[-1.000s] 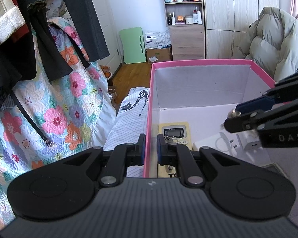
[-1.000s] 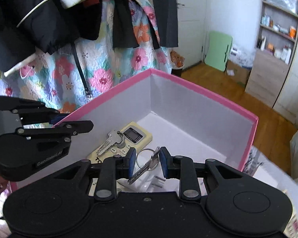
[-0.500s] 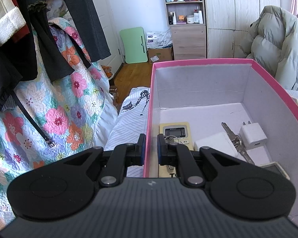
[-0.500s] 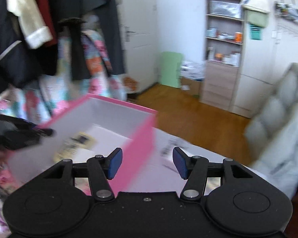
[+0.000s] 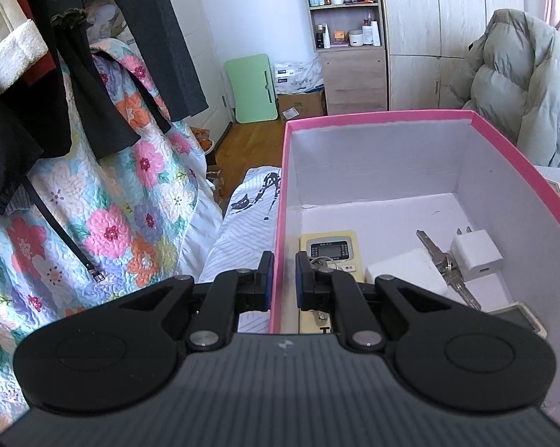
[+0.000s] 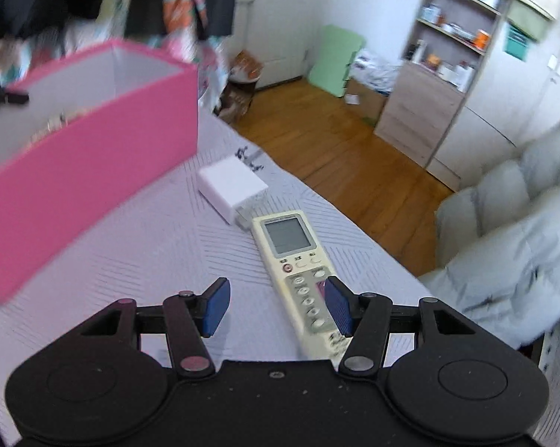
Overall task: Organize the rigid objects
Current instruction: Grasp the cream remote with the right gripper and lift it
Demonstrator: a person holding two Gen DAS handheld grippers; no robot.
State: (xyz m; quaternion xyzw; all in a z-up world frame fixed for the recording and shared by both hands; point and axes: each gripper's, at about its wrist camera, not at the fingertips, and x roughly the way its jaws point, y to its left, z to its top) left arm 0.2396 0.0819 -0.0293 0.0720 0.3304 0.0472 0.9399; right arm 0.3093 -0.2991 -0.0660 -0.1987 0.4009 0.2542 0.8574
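Your left claw (image 5: 281,275) is pinched narrow on the near wall of the pink box (image 5: 376,115), one pad outside and one inside; judge this as an anchor that keeps the light box from sliding while items go in; keep it there. Your right claw (image 6: 276,307) stands about half spread and empty, low over the bed (image 6: 161,238); the cream remote (image 6: 298,279) lies lengthwise beneath it, its lower half under the right-hand pad and off centre in the gap, so shift slightly toward that side before closing across the narrow width. Just beyond the remote's top end sits a white charger block (image 6: 229,186), nearly touching it; a lift straight up avoids nudging it. The box's pink wall rises to the left, near but apart; the bed's edge runs close on the right, with wooden floor (image 6: 339,141) below, so do not sweep outward. Inside the box, another remote (image 5: 330,247), keys (image 5: 444,264) and a small white adapter (image 5: 475,259) crowd the near end; the far floor is free.
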